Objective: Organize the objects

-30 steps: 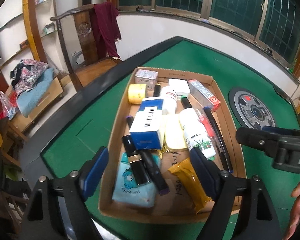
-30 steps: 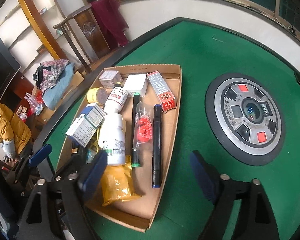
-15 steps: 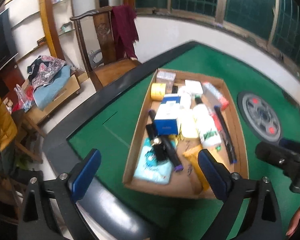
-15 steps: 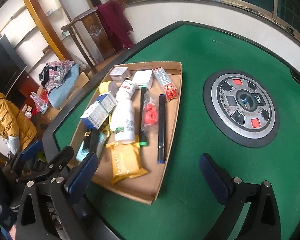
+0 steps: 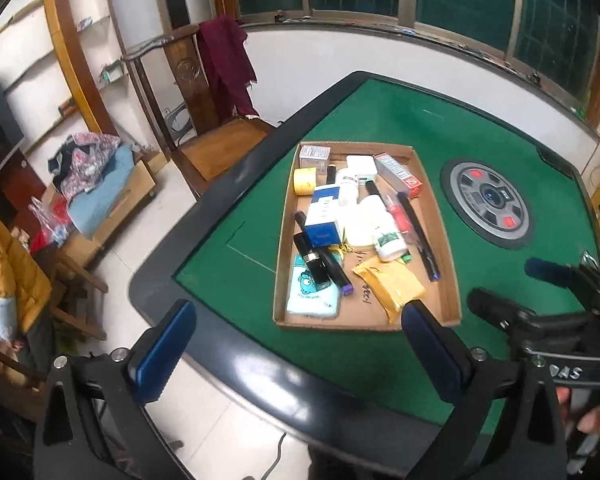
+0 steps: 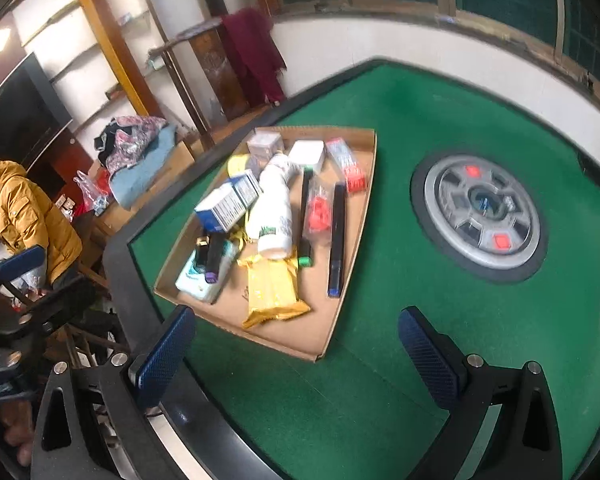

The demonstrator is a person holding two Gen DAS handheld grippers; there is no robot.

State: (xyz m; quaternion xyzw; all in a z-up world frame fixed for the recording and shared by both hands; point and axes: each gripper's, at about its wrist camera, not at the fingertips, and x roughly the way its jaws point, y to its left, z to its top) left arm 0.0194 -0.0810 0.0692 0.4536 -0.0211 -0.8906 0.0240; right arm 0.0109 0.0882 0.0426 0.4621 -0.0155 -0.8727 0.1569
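We judge the sorting done or nearly so: both the left hand-held gripper (image 5: 296, 344) and right hand-held gripper (image 6: 296, 344) hang released and empty at frame bottom, every item lying in the shallow brown cardboard tray (image 5: 446, 256) mid-frame on the green felt bench (image 5: 380, 108).

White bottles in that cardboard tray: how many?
2. The large white bottle lies mid-tray; the small white bottle lies just beyond it, toward the far end. Others may be hidden under the clutter.

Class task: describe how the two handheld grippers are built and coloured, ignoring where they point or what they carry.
The left gripper and the right gripper look alike: black angular frames with triangular cut-outs, silver round bolts, and two fingers faced with dark blue textured pads. Seen from the left wrist view, the right gripper's black body carries partly legible white lettering.
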